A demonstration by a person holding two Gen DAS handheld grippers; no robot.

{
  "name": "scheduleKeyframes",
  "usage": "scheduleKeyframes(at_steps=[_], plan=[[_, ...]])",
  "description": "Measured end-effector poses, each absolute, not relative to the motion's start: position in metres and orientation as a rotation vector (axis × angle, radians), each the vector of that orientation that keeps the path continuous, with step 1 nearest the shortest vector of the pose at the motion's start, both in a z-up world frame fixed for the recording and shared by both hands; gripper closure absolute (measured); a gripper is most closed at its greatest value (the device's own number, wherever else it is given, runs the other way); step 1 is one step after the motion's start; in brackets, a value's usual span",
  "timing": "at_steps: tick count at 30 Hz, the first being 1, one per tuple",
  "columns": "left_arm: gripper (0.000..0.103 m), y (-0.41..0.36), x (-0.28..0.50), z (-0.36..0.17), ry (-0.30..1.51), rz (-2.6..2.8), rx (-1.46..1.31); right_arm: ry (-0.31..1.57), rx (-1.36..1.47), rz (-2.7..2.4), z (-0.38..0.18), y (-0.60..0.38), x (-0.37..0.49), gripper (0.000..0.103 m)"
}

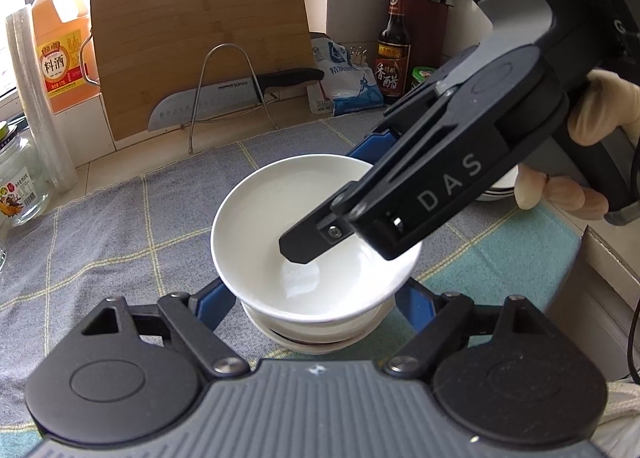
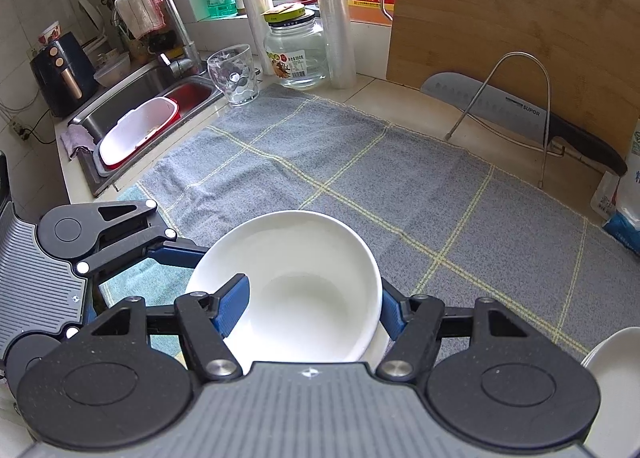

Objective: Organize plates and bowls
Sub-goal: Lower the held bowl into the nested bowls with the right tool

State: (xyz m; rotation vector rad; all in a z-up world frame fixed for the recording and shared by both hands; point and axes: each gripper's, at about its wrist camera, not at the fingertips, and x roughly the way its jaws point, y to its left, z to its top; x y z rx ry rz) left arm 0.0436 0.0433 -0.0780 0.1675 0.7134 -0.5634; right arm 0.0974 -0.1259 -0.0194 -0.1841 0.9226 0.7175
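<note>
A white bowl (image 1: pixel 276 218) sits tilted on top of a short stack of white bowls (image 1: pixel 316 332) on the grey checked cloth (image 1: pixel 120 234). My right gripper (image 2: pixel 312 298) straddles the top bowl's (image 2: pixel 304 290) rim, one blue finger (image 2: pixel 234 304) inside it and one outside; whether it pinches the rim I cannot tell. In the left wrist view the right gripper (image 1: pixel 304 248) reaches down into the bowl from the right. My left gripper (image 1: pixel 316 306) is open, its blue fingers (image 1: pixel 218 304) on either side of the stack below the top bowl.
More white dishes (image 2: pixel 612 382) stand at the right. A cutting board (image 1: pixel 200 42), knife (image 1: pixel 236 96) and wire rack lean at the back. Bottles, a knife block and a salt bag (image 1: pixel 344 78) are back right. A glass (image 2: pixel 234 74), jar (image 2: pixel 298 54) and sink (image 2: pixel 132 114) lie to the left.
</note>
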Motion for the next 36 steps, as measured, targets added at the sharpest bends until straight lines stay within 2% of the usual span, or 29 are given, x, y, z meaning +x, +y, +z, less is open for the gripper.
scheduleKeyframes(at_steps=[36], plan=[[0.016, 0.041, 0.051, -0.083, 0.723, -0.572, 0.199, 0.914, -0.229, 0.690, -0.035, -0.124, 0.097, 0.030]])
